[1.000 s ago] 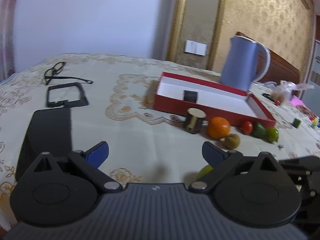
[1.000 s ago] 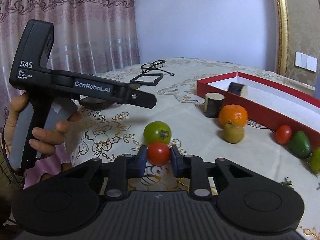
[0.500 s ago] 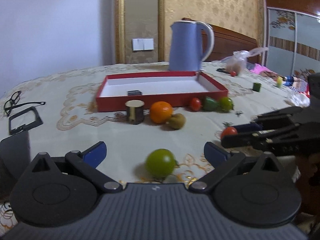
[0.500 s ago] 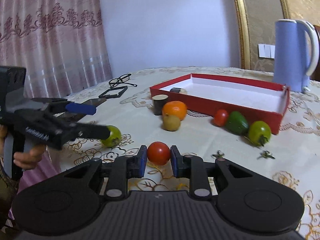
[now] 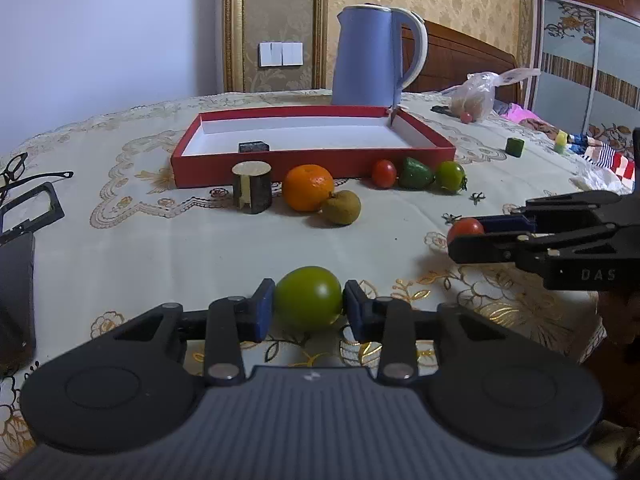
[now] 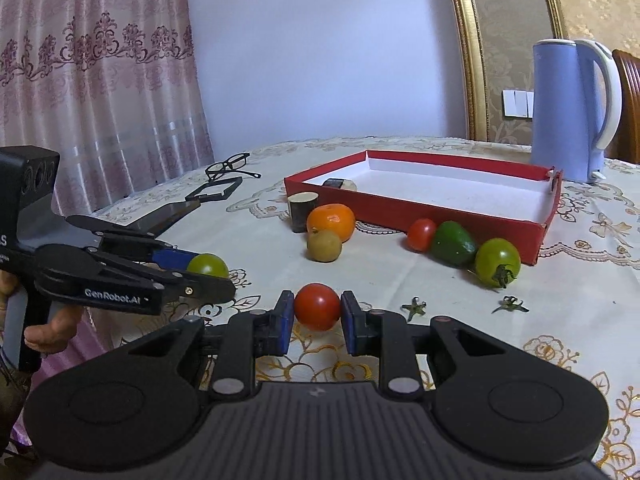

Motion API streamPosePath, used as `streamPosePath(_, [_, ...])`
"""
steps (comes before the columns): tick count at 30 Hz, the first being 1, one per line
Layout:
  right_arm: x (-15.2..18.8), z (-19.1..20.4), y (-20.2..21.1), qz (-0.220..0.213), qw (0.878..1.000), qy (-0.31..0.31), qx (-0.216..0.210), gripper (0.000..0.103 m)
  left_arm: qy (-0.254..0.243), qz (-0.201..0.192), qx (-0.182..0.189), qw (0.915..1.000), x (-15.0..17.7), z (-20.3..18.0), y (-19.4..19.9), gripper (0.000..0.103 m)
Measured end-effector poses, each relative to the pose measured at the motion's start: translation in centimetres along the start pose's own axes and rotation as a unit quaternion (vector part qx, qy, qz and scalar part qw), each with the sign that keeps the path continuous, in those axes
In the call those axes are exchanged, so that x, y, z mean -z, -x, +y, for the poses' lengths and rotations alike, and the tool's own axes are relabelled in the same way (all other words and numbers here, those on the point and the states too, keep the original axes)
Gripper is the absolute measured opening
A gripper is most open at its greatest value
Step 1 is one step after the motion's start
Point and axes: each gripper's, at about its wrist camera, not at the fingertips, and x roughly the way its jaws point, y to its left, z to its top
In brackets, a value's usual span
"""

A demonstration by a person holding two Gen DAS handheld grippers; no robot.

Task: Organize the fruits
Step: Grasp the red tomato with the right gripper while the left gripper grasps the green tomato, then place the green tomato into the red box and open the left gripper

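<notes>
Left wrist view, left to right. Far left of the jaws: glasses (image 5: 16, 170), a black frame (image 5: 30, 210), a dark phone-like slab (image 5: 16, 280) at the edge. Left gripper (image 5: 308, 310): jaws pinching a green tomato (image 5: 308, 298), both blue pads against its sides, fruit low over the tablecloth (image 5: 160, 248); cannot tell if it touches the cloth.

Ahead of the jaws: red tray (image 5: 312, 158), white inside, 1 small dark block (image 5: 253, 147) in its near left part. Along the tray's near wall, outside it: a dark cylinder (image 5: 252, 192), an orange (image 5: 308, 188) touching a brown round fruit (image 5: 341, 208), then a small red tomato (image 5: 384, 173), an avocado (image 5: 416, 173) and a second green tomato (image 5: 451, 177), these 3 in a tight row. Blue kettle (image 5: 372, 60) behind the tray.

Right of the jaws: right gripper (image 5: 472, 236) side-on, gripping a red tomato (image 5: 464, 227).

Right wrist view. Left of the jaws: left gripper (image 6: 208, 274) with the green tomato (image 6: 208, 266) between its tips. Right gripper (image 6: 316, 316): jaws closed on the red tomato (image 6: 317, 306), pads pressed to both sides. Ahead and right: orange (image 6: 331, 222), brown fruit (image 6: 324, 245), tray (image 6: 420, 208), avocado (image 6: 454, 244), stemmed green tomato (image 6: 498, 263). 2 loose green calyxes (image 6: 414, 307) on the cloth right of the jaws.
</notes>
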Motion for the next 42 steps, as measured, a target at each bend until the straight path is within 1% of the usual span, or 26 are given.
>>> streamPosePath(3, [0.0, 0.1, 0.3, -0.002, 1.0, 0.0, 0.002, 0.024, -0.01, -0.005, -0.015, 0.9998, -0.1, -0.4, 0.0, 0.033])
streamPosePath(9, [0.0, 0.0, 0.7, -0.008, 1.0, 0.003, 0.006, 0.024, -0.03, -0.025, -0.022, 0.999, -1.1, -1.3, 0.5, 0.033])
streamPosePath(15, [0.0, -0.2, 1.1, -0.011, 1.0, 0.005, 0.01, 0.024, -0.052, -0.046, -0.036, 0.9969, -3.9, -1.8, 0.3, 0.034])
streamPosePath(18, [0.0, -0.4, 1.3, -0.014, 1.0, 0.003, 0.011, 0.024, -0.055, -0.055, -0.043, 0.996, -5.4, -1.8, -0.3, 0.034])
streamPosePath(22, [-0.1, -0.7, 1.5, -0.017, 1.0, 0.0, 0.013, 0.024, -0.051, -0.05, -0.044, 0.9965, -7.4, -1.7, -1.9, 0.034])
streamPosePath(28, [0.1, -1.0, 1.9, -0.021, 1.0, -0.004, 0.014, 0.024, -0.053, -0.043, -0.056, 0.996, -10.8, -1.8, -5.2, 0.034])
streamPosePath(33, [0.1, -1.3, 2.3, -0.025, 1.0, -0.008, 0.017, 0.024, -0.051, -0.018, -0.079, 0.9954, -13.8, -1.5, -9.0, 0.034])
streamPosePath(38, [0.1, -2.0, 2.8, -0.028, 0.999, -0.014, 0.023, 0.024, -0.043, 0.005, -0.099, 0.9942, -15.3, -0.8, -12.1, 0.034])
streamPosePath(42, [0.3, -2.5, 3.1, -0.03, 0.999, -0.018, 0.028, 0.024, -0.044, 0.012, -0.11, 0.9929, -15.9, -0.6, -14.0, 0.034])
